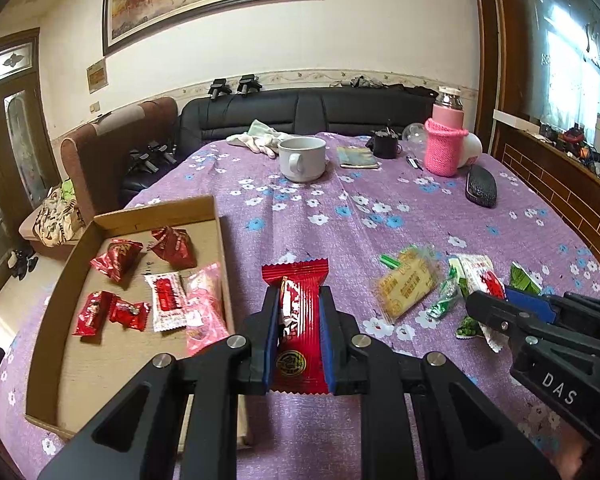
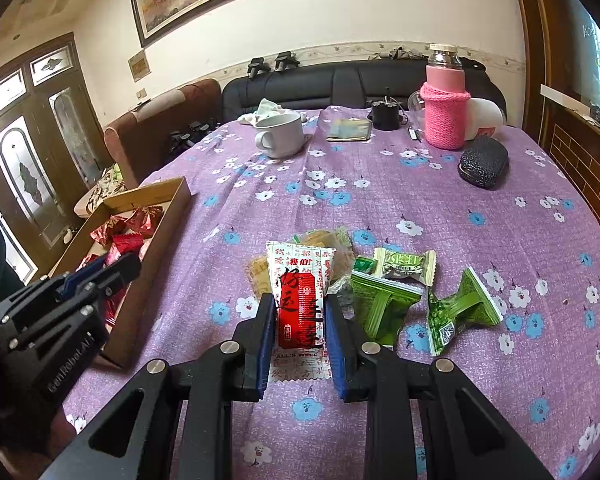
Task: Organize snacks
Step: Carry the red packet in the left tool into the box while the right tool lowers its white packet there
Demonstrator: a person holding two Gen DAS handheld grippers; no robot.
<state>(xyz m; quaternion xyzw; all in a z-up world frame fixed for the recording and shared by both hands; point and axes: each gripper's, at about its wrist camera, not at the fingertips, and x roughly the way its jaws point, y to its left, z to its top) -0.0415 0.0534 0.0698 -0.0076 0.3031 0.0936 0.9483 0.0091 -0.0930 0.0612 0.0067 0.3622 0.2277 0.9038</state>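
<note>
The left gripper grasps a red snack packet; the right gripper grasps a white-and-red packet. Carry the red one over the cardboard box wall, then release it low. The right grasp is probably firm.

"DAS" on the right gripper, "GenRobot.AI", perhaps, on the left gripper, "ALL'S WELL" on white-red packet.

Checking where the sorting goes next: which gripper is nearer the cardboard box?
Left. The left gripper, holding a red packet, is beside the cardboard box; the right gripper is farther off, over the green snacks.

Glossy foil wrapper, matt cardboard tray
</note>
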